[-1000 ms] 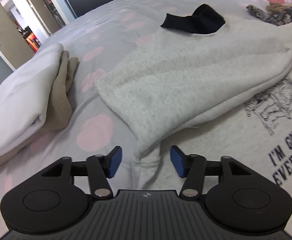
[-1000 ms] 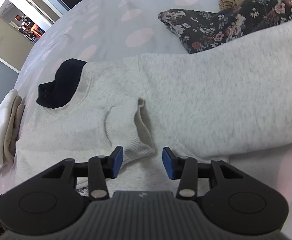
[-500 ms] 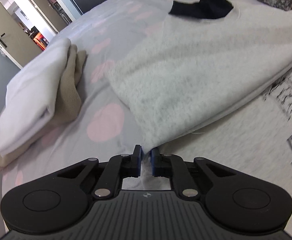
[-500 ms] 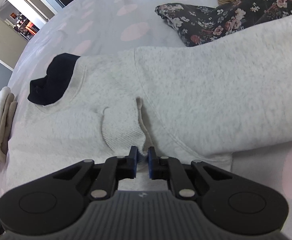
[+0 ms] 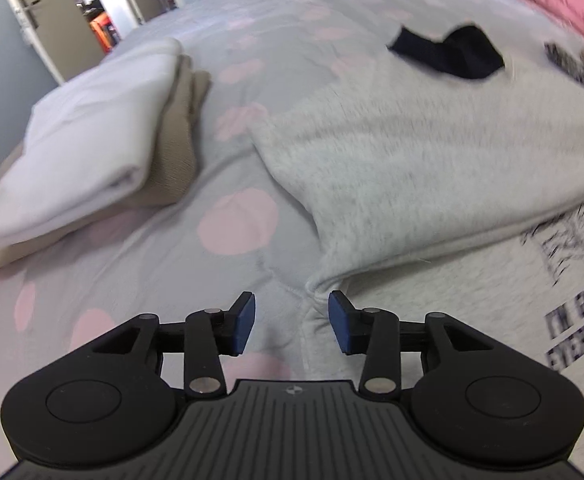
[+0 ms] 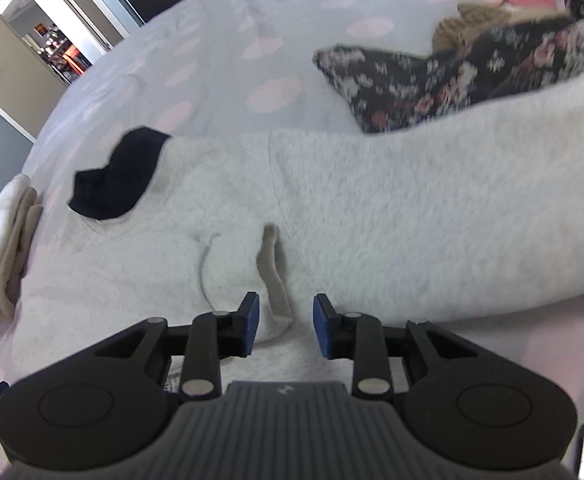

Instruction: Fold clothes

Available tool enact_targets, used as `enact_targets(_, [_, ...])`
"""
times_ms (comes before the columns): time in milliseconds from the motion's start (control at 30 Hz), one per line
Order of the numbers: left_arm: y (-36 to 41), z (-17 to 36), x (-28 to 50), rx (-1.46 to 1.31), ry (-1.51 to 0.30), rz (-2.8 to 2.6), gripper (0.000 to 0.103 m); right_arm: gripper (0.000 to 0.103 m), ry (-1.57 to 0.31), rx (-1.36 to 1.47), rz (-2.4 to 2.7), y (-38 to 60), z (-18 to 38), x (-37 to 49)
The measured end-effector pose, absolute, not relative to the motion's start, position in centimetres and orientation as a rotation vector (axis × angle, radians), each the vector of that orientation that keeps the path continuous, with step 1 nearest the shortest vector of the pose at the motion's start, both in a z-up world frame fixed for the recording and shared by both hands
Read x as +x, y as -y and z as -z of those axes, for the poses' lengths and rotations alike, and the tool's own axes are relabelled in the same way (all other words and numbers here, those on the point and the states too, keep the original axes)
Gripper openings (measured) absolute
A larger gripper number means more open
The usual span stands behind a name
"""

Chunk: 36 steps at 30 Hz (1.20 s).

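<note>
The left gripper (image 5: 291, 323) stood wide open with nothing between its blue pads, hovering just above the bedspread (image 5: 139, 264) at the folded edge of the grey sweatshirt (image 5: 424, 168). The sweatshirt's corner sat just short of the right-hand pad, at about 1 o'clock from the gap, not touching either pad as far as the blur allowed. The garment spread away toward 2 o'clock, its printed front showing at 3 o'clock. A black sock (image 5: 452, 54) lay at its neckline, around 1 o'clock and well off. At 10 o'clock sat a stack of folded clothes (image 5: 91, 136) — white on top, beige beneath — apart from the sweatshirt.

The right gripper (image 6: 285, 324) was likewise open and held nothing. The sleeve cuff (image 6: 269, 280) of the sweatshirt (image 6: 432, 216) lay in the gap, close to the left-hand pad; whether it touched could not be told. The sock (image 6: 119, 180) lay at 10 o'clock, and a dark floral garment (image 6: 452, 76) at 1 o'clock — partly under the sweatshirt's raised fold.
</note>
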<state>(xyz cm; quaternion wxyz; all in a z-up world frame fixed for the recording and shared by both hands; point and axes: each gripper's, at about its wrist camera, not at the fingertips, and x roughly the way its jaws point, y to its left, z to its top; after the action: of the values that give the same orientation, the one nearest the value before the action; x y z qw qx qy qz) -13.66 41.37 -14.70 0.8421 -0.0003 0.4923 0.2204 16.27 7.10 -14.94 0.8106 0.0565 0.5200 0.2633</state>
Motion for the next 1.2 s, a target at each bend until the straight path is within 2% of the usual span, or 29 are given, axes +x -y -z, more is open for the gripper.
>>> enact_targets(100, [-40.6, 12.4, -14.2, -0.019, -0.992, -0.482, 0.045, 0.036, -1.055, 0.126, -0.568, -5.0, 12.0, 15.9])
enact_targets(200, [-40.2, 10.1, -14.4, -0.066, -0.951, -0.498, 0.046, 0.046, -0.987, 0.139, -0.555, -1.9, 9.0, 15.4])
enact_targets(300, [-39.8, 8.3, -14.3, -0.107, -0.914, -0.509, 0.052, 0.046, -0.922, 0.163, -0.507, 2.8, 6.2, 15.3])
enact_targets(533, [-38.6, 7.7, -12.9, -0.091, -0.894, -0.507, 0.053, 0.046, -0.812, 0.248, -0.256, 16.6, 1.5, 16.7])
enact_targets(800, [-37.0, 8.1, -11.1, -0.042, -0.9, -0.501, 0.053, 0.048, -0.784, 0.492, -0.006, 28.3, 1.4, 19.5])
enact_targets(1067, [-37.1, 9.0, -10.3, -0.026, -0.917, -0.532, 0.053, 0.048, -0.774, 0.595, 0.053, 30.5, 4.4, 21.9])
enact_targets(1167, [-37.0, 9.3, -9.9, -0.015, -0.926, -0.53, 0.053, 0.042, -0.76, 0.618, 0.035, 30.4, 4.8, 22.6])
enact_targets(1200, [-36.9, 9.4, -9.7, -0.01, -0.928, -0.529, 0.053, 0.03, -0.758, 0.615, 0.026, 30.2, 4.7, 22.8])
